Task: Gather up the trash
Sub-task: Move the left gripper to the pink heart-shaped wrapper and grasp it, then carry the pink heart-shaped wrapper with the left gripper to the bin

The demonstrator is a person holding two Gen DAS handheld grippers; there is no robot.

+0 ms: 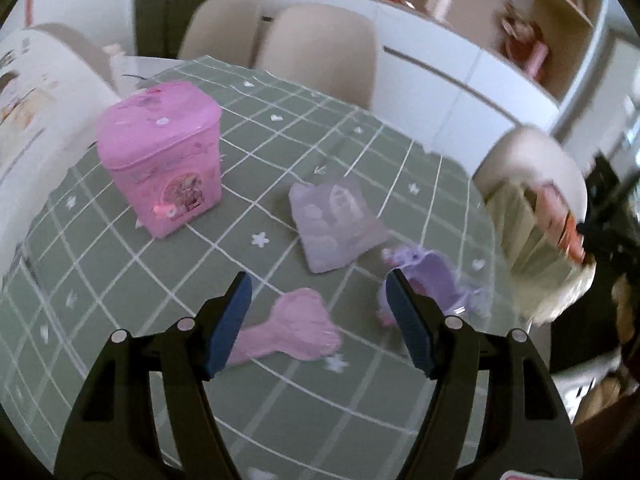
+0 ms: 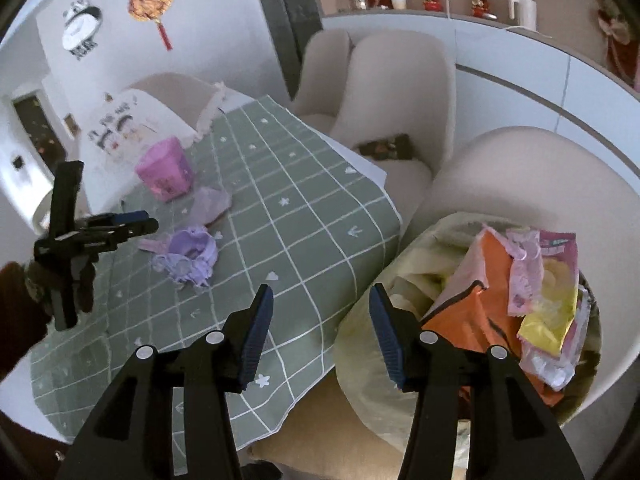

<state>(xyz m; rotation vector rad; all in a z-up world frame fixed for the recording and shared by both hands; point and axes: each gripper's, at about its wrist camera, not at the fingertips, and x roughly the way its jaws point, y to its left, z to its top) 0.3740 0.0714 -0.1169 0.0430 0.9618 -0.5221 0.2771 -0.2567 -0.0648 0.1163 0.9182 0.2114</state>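
Observation:
My left gripper (image 1: 320, 312) is open and empty, just above the green checked tablecloth (image 1: 132, 280). A pink foot-shaped wrapper (image 1: 296, 330) lies between its fingers. A crumpled purple plastic piece (image 1: 434, 280) lies by the right finger. A flat lilac wrapper (image 1: 336, 226) lies beyond. My right gripper (image 2: 320, 324) is open and empty, over the table edge next to a trash bag (image 2: 516, 300) full of wrappers. The right wrist view also shows the left gripper (image 2: 132, 222), the purple plastic (image 2: 190, 254) and the lilac wrapper (image 2: 210, 204).
A pink box (image 1: 160, 156) stands at the table's far left; it also shows in the right wrist view (image 2: 164, 168). Beige chairs (image 2: 400, 92) surround the table. The trash bag (image 1: 536, 240) sits on a chair at the right. A white cabinet (image 2: 520, 64) runs behind.

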